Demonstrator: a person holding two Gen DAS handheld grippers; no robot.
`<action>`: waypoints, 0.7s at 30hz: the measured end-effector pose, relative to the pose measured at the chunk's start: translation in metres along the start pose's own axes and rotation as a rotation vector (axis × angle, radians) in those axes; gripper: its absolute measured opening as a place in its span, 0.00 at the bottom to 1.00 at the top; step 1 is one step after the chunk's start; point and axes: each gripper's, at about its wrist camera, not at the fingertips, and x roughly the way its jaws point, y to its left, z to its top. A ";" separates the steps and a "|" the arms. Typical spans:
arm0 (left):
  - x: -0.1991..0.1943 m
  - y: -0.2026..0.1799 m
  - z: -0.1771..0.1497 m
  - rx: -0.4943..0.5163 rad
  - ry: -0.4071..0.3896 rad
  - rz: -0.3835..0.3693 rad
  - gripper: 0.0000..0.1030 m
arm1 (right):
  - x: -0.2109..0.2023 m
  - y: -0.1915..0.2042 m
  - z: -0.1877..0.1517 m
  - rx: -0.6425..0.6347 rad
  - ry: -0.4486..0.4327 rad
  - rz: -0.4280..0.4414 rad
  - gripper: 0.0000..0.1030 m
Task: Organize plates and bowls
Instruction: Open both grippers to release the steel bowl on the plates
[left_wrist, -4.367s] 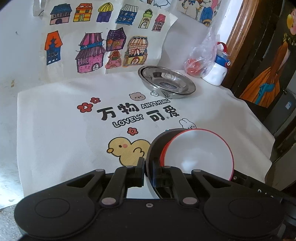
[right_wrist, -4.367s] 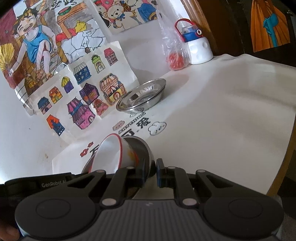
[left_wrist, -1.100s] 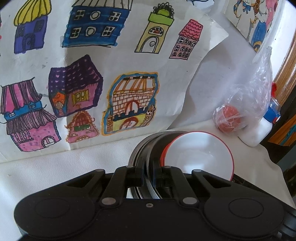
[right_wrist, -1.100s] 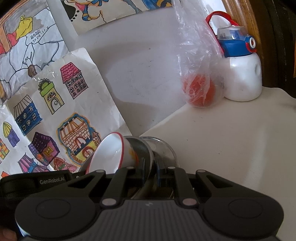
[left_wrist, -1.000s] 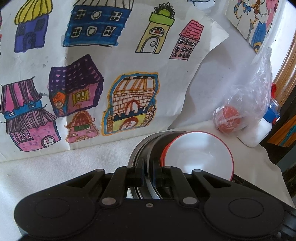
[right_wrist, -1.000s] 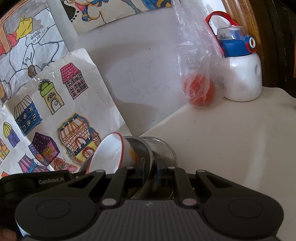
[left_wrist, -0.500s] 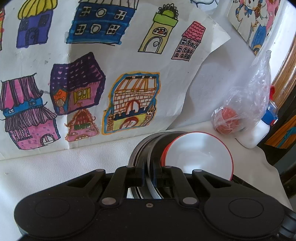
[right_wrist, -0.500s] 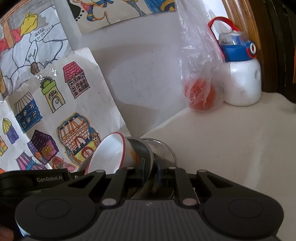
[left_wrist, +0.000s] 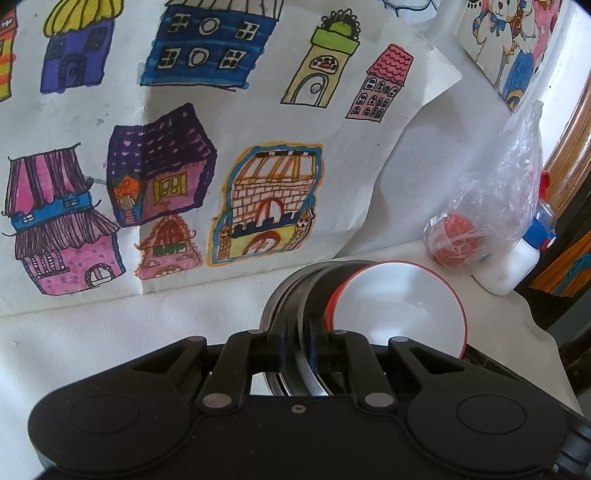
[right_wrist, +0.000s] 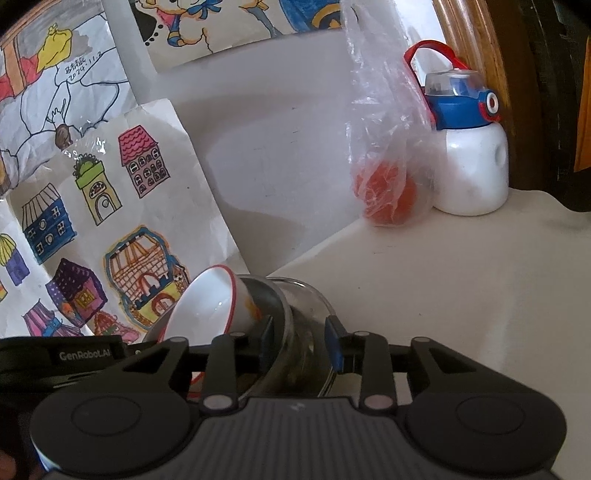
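Left gripper (left_wrist: 295, 345) clamps steel plate (left_wrist: 295, 295); right gripper (right_wrist: 299, 341) parted; right view shows bottle (right_wrist: 471, 162).

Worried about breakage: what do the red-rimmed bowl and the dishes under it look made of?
Red-rimmed bowl: probably glazed ceramic or melamine, with a glossy white surface and painted rim. Dishes under it: likely polished stainless steel, with thin grey mirror-like rims and reflections.

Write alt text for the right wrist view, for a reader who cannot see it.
The right gripper, jaws open, straddles the rim of stacked steel plates holding a tilted red-rimmed white bowl. Behind, on the white table, stand a plastic bag of orange fruit and a white bottle; children's drawings line the wall.
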 end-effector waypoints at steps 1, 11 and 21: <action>-0.001 0.000 0.000 -0.001 -0.001 0.001 0.13 | -0.001 0.000 0.000 -0.002 -0.002 -0.001 0.34; -0.005 0.004 0.000 -0.013 -0.013 0.022 0.26 | -0.006 -0.005 -0.003 0.005 -0.020 -0.013 0.53; -0.014 0.008 -0.001 -0.018 -0.037 0.034 0.40 | -0.025 -0.010 -0.003 0.022 -0.061 -0.013 0.74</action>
